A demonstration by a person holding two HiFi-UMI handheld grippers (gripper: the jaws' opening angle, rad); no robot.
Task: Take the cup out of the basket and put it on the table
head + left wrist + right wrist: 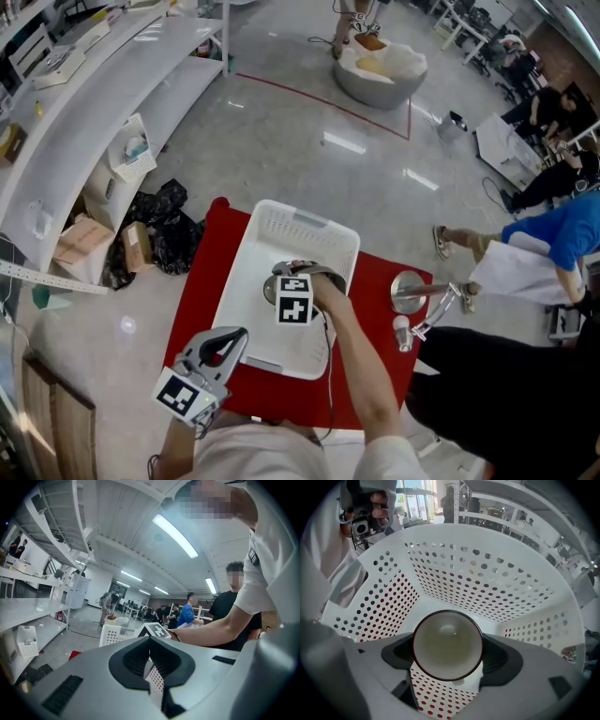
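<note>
A white perforated basket point(281, 214) stands on the red table point(380, 281). My right gripper point(298, 274) reaches down into it and is shut on a pale cup with a dark rim point(446, 644). In the right gripper view point(446, 651) the cup's open mouth faces the camera, held between the two dark pads above the basket's floor point(487, 583). In the head view the cup point(274, 286) is mostly hidden behind the marker cube. My left gripper point(225, 345) hovers at the table's front left, outside the basket, shut with nothing in it point(151, 667). It looks toward the basket point(112, 634).
A metal lamp-like stand point(410, 291) sits on the table to the right of the basket. A person in black point(497, 394) stands close at the right. White shelving point(103, 84), boxes and black bags point(164, 230) line the floor to the left.
</note>
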